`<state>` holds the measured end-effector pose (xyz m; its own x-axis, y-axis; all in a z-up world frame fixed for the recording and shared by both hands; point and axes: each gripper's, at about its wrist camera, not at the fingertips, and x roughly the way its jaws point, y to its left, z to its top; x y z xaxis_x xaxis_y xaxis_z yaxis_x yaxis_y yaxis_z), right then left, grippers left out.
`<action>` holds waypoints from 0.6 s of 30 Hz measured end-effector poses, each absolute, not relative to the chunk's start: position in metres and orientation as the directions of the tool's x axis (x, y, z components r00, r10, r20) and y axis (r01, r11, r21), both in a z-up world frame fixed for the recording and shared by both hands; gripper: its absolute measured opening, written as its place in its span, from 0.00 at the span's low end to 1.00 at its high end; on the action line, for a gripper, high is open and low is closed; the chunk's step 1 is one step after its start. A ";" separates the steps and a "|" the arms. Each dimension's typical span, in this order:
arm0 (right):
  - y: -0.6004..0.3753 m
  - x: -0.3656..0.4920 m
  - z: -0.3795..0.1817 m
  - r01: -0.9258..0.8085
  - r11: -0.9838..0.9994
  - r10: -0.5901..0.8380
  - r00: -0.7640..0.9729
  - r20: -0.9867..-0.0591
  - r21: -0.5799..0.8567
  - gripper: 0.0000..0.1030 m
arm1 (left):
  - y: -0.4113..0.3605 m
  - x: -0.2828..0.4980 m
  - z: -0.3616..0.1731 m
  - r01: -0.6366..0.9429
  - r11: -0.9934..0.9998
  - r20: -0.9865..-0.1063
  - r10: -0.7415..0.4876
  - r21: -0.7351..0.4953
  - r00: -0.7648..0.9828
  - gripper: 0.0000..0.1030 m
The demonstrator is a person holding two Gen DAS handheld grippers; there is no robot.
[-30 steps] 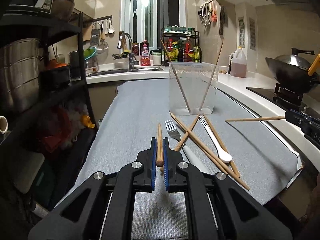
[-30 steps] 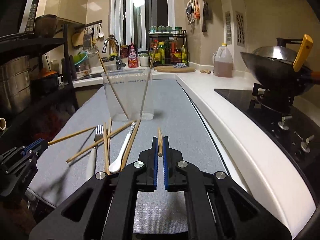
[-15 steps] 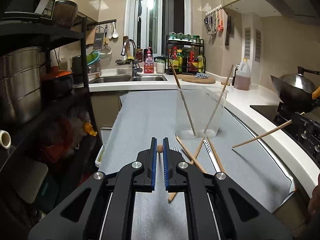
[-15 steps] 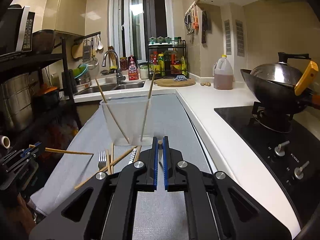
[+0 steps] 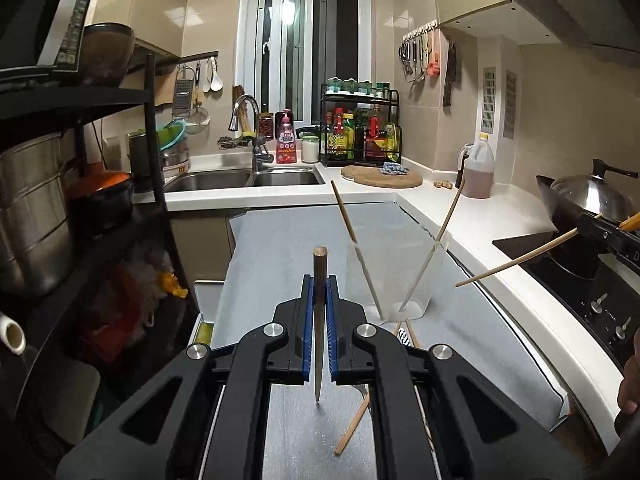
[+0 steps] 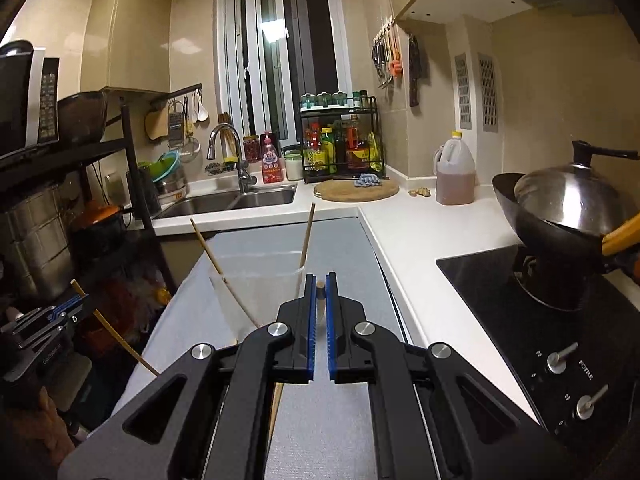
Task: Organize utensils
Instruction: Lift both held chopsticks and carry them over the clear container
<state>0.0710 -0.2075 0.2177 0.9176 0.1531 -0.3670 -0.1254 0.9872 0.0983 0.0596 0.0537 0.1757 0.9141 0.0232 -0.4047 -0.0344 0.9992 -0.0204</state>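
Observation:
My left gripper [image 5: 319, 280] is shut on a wooden chopstick [image 5: 319, 320], held upright above the grey mat, left of the clear plastic container [image 5: 396, 276]. The container holds two chopsticks [image 5: 352, 232] leaning apart. My right gripper [image 6: 319, 278] is shut on another chopstick [image 6: 319, 300], just in front of the container [image 6: 256, 288]; it shows in the left wrist view [image 5: 516, 260] with its chopstick slanting down toward the container. Loose chopsticks [image 5: 354, 424] and a white spoon [image 5: 403, 336] lie on the mat, mostly hidden by the gripper.
A grey mat [image 5: 280, 248] covers the counter. A black shelf rack [image 5: 80, 200] with pots stands at the left. A stove with a wok [image 6: 560, 216] is at the right. A sink [image 5: 248, 178], a spice rack and a cutting board [image 6: 356, 190] are at the back.
Both grippers have lifted with their chopsticks and turned them upright, points down. The right gripper has moved closer to the container. The utensils on the mat have dropped below view.

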 end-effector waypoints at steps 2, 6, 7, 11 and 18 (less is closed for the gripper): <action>-0.206 0.074 0.226 -0.130 0.987 0.156 0.917 -0.368 0.093 0.04 | 0.054 0.062 0.182 -0.026 0.999 -0.407 0.012 -0.028 0.913 0.06; -0.203 0.083 0.240 -0.146 0.986 0.168 0.901 -0.399 0.084 0.04 | 0.056 0.073 0.189 0.016 0.998 -0.446 -0.039 -0.054 0.894 0.06; -0.202 0.085 0.241 -0.157 0.984 0.176 0.895 -0.410 0.080 0.04 | 0.057 0.076 0.190 0.018 0.998 -0.454 -0.043 -0.059 0.890 0.06; -0.199 0.091 0.251 -0.169 0.984 0.175 0.880 -0.442 0.054 0.04 | 0.061 0.085 0.192 0.022 0.995 -0.482 -0.065 -0.093 0.874 0.06; -0.195 0.100 0.258 -0.204 0.977 0.203 0.837 -0.508 0.054 0.05 | 0.060 0.088 0.198 0.032 0.994 -0.494 -0.078 -0.101 0.866 0.06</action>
<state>0.1005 -0.1955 0.2576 0.8373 0.2029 -0.5077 -0.2042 0.9774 0.0538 0.0880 0.0601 0.1977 0.8662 -0.0779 -0.4937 0.0318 0.9944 -0.1011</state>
